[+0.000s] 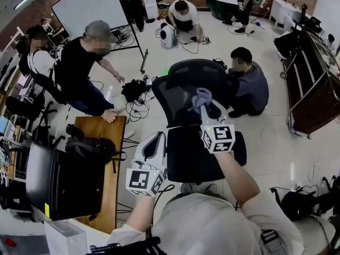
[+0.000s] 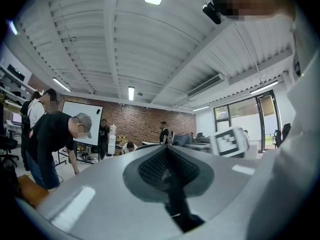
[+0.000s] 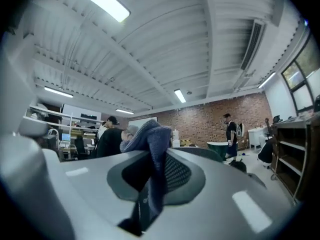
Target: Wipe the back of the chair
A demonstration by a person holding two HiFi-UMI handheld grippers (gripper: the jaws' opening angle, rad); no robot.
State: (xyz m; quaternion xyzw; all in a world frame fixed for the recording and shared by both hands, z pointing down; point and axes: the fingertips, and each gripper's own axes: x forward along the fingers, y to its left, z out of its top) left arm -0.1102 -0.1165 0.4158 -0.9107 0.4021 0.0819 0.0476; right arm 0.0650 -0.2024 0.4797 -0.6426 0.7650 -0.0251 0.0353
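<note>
Nearest the person's body, the left gripper (image 1: 157, 138) hangs low beside the black padded chair seat (image 1: 197, 155). Its own view shows the jaws pressed together with nothing between them. It looks parked, kept out of the wiping path because this job needs only one tool.

Just beyond the seat, the right gripper (image 1: 208, 108) is raised higher, and its jaws are clamped on a crumpled blue-grey cloth (image 3: 150, 136). A loose fold spills over the tips, so fabric rather than hard plastic would meet the chair. In the head view the cloth sits against the upper part of the black mesh chair back (image 1: 183, 92). That is the task's surface, standing upright behind the seat and facing the person. From this the wiping appears to be under way near the top, with the lower mesh probably left to cover.

At the left, a brown wooden table (image 1: 103, 126) carries a black bag (image 1: 87, 146), clear of the work.

Farther off, a crouching person in dark grey (image 1: 249, 84) sits just behind the chair, so wide strokes should stay on the mesh. A white board on a stand (image 1: 90, 4) closes the far side.
</note>
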